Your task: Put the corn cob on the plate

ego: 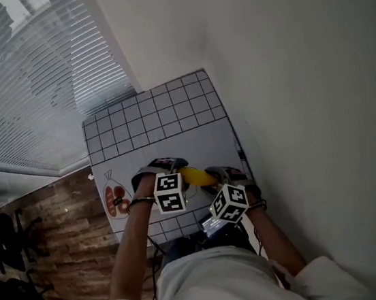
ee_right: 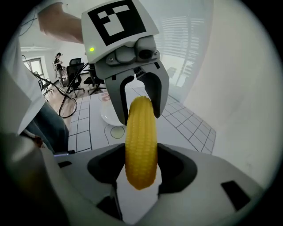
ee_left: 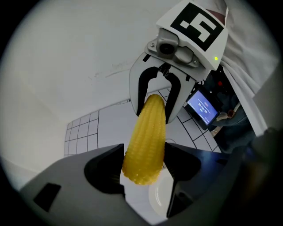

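A yellow corn cob hangs above the white gridded table, gripped at both ends. My left gripper is shut on its thick end. My right gripper is shut on the other end. In the left gripper view the right gripper clamps the cob's far tip. In the right gripper view the left gripper clamps the far end. A white plate lies on the table just below the cob and shows again behind the left gripper.
A dish with a red pattern sits at the table's left edge. A small device with a lit blue screen lies at the near edge by my body. A white wall borders the table's right side. Cables trail on the wooden floor.
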